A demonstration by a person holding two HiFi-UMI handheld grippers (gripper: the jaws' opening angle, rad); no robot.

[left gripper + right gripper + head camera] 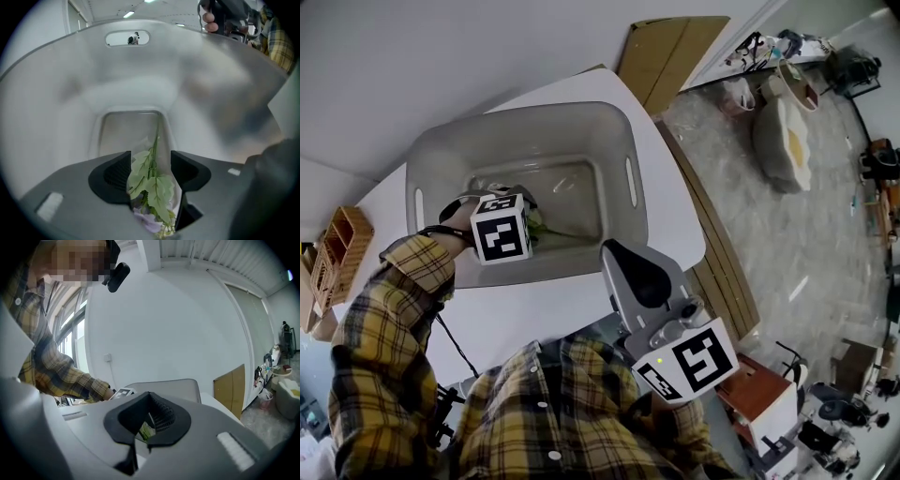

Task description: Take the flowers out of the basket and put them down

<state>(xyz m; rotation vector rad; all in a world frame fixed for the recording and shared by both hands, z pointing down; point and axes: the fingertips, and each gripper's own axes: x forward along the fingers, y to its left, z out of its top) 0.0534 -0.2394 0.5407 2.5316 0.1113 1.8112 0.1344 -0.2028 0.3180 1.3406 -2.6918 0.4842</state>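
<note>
Your left gripper (151, 164) was down inside the basket (140, 79), pointing steeply at its floor, with the jaws spread wide and pressing on nothing. The flowers (152, 187) lay on the basket floor, right in the gap between those jaws. In the left gripper view the bunch ran along the 12-to-6 line. The pale purple blossoms were at 6 o'clock, close under the gripper body, the green leaves sat in the middle, and the thin stem trailed off toward 12 o'clock. Your jaws stood at 9 and 3 o'clock on either side, so closing them would likely have pinched across the stem and leaves rather than along them. Whether the pads already touched the leaves could not be told.

Your right gripper (642, 277) hung outside the basket, at about 5 o'clock from it in the head view, over the near edge of the table (534, 309). Its jaws were drawn together, with nothing between them that I could make out. The left gripper was plainly the nearer one, so the pick was its to make.
</note>
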